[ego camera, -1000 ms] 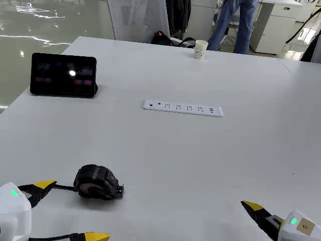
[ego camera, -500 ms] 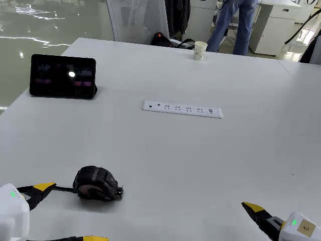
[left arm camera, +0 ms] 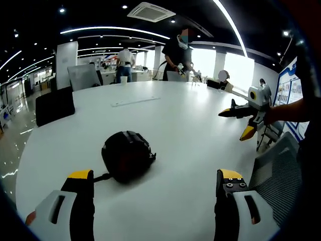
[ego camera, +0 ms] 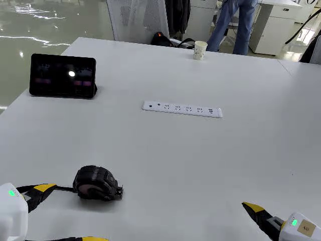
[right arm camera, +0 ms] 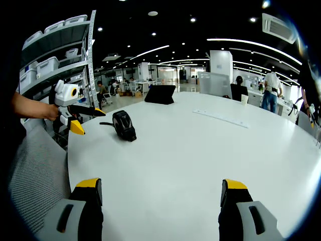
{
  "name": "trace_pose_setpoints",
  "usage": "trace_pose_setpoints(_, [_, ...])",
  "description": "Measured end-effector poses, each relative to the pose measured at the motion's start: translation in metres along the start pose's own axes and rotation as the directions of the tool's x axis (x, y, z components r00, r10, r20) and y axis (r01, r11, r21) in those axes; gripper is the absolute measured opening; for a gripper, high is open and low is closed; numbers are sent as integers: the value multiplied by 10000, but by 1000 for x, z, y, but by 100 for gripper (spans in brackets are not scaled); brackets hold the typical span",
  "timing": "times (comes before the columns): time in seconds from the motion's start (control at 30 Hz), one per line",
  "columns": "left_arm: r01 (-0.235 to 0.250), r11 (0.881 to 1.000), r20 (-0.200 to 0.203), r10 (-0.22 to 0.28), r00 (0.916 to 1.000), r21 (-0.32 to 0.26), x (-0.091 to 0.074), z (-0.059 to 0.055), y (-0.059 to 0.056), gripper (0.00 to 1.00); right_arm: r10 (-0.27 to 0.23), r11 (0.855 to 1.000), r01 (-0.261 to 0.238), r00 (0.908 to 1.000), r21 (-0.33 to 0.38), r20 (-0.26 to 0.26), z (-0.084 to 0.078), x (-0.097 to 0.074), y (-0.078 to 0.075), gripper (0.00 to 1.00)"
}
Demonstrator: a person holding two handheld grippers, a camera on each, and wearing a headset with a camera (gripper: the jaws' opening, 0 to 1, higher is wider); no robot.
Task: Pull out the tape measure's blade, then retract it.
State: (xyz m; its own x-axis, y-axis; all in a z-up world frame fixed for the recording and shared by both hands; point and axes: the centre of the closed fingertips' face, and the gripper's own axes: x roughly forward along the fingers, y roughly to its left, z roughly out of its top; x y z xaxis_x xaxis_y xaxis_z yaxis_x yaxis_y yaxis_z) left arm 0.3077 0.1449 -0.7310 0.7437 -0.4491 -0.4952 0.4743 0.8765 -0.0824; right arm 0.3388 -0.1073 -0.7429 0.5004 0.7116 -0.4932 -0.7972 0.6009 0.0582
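While the tape measure (ego camera: 96,183) lies untouched on the white table (ego camera: 200,160), the items are entered as follows, each placed from the power strip (ego camera: 182,108).

Containers: one paper cup (ego camera: 200,49), upright, beyond the power strip near the table's far edge. What it holds cannot be told.

Tape measure: black case, lying on its side, well apart from the power strip on the near-left side. The blade is wound in, with only the end hook showing at the case mouth, on the side of the case turned toward the power strip's near-right. A thin black strap (ego camera: 62,188) leaves the opposite side of the case.

Left gripper (ego camera: 72,212): nearer and further left of the power strip than the tape measure. Its jaws are spread wide and grip nothing. In the left gripper view the left gripper (left arm camera: 154,175) has the tape measure (left arm camera: 126,155) ahead of it, just past its yellow tips and toward the left jaw. The strap runs up to that jaw's tip, but whether it touches cannot be told. The right gripper view shows the left gripper (right arm camera: 89,120) just beside the tape measure (right arm camera: 123,124), apart from the case.

Right gripper (ego camera: 256,211): on the near-right of the power strip, at the table's near edge, well apart from the tape measure. Its jaws (right arm camera: 162,184) stand wide apart over bare table, with nothing between them.

Tablet (ego camera: 62,75): to the left of the power strip, propped upright, with a dark screen.

Person in jeans (ego camera: 235,20): standing beyond the power strip, past the table's far edge.
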Motion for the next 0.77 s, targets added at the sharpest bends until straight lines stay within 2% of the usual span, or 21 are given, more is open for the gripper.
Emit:
trace_pose_setpoints(0.37, [107,9998,13,-107,9999,-141,-1,2,3,99,-18,10000,18,10000,-11,3,1,0,-1,99])
trace_pose_setpoints(0.43, [-10,10000,43,10,10000,-22,-1,3,5,99,-6,10000,6,10000,-10,0,1,0,0,99])
trace_pose_setpoints(0.77, [84,9999,26,-84,10000,64,-2,2,3,99,-14,10000,14,10000,-22,22,2,-1,-1,99])
